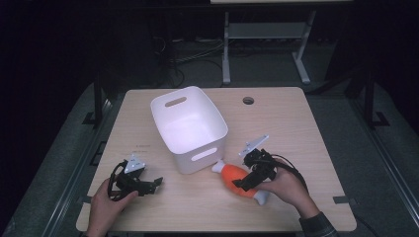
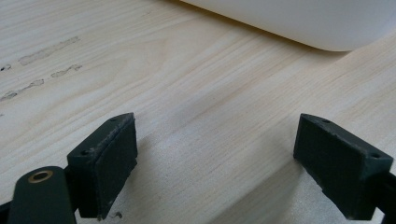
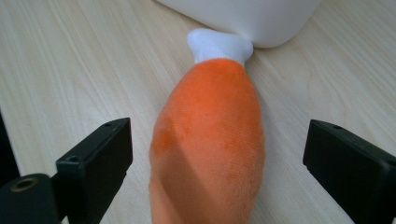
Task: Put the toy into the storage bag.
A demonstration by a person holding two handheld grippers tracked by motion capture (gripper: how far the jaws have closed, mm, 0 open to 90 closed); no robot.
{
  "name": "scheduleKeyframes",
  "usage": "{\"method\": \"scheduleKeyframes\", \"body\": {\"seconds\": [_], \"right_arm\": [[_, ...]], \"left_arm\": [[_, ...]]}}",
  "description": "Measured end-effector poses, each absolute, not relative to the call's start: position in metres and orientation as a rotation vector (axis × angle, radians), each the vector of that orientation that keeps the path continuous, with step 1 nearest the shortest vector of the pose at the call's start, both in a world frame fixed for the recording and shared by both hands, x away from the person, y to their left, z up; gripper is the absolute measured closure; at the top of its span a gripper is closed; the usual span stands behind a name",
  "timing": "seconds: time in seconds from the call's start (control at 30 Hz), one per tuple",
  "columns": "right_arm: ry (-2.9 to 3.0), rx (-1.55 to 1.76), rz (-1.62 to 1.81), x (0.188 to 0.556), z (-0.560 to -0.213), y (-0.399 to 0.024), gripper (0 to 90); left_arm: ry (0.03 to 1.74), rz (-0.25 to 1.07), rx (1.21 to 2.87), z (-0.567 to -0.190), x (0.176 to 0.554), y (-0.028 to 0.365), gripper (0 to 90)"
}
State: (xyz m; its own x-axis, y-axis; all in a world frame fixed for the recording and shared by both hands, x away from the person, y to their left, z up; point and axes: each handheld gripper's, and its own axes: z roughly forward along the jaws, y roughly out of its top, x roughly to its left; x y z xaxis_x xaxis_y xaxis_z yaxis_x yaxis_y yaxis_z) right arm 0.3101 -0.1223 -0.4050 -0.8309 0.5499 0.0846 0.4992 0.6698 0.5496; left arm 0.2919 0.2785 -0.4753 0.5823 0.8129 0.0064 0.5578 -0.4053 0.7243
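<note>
While your left gripper [image 1: 157, 182] rests low on the wooden table [image 1: 296, 128] at its near left corner, its jaws stand spread wide with only bare wood between the pads [image 2: 112, 163], touching nothing; the white bin [image 1: 190, 128] sits just beyond it, toward the table's middle. Moving right, the plush drumstick [image 1: 240, 178] lies flat on the table just off the bin's near right corner, its white knob end [image 3: 219, 44] up against the bin wall. Your right gripper [image 1: 245, 181] straddles the orange body with its jaws spread wide, and in the right gripper view a clear gap shows on each side, so neither pad presses the toy.
</note>
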Motion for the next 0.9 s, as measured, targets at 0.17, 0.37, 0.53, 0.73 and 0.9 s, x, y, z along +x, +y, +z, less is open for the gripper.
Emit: {"method": "scheduleKeyframes", "body": {"seconds": [0.17, 0.37, 0.53, 0.73, 0.9], "right_arm": [[2.805, 0.881, 0.839, 0.313, -0.414, -0.118, 3.0], [2.82, 0.873, 0.811, 0.315, -0.424, -0.114, 2.9], [2.838, 0.865, 0.777, 0.315, -0.433, -0.108, 2.9], [2.853, 0.856, 0.742, 0.315, -0.442, -0.103, 3.0], [2.864, 0.858, 0.724, 0.315, -0.447, -0.101, 3.0]], "left_arm": [[1.085, 0.473, 2.12, -0.475, 0.292, 0.279, 12.9], [1.083, 0.474, 2.124, -0.475, 0.292, 0.279, 12.9], [1.081, 0.473, 2.128, -0.475, 0.292, 0.279, 12.9], [1.08, 0.473, 2.13, -0.475, 0.292, 0.279, 12.9], [1.082, 0.473, 2.129, -0.475, 0.292, 0.279, 12.9]]}}
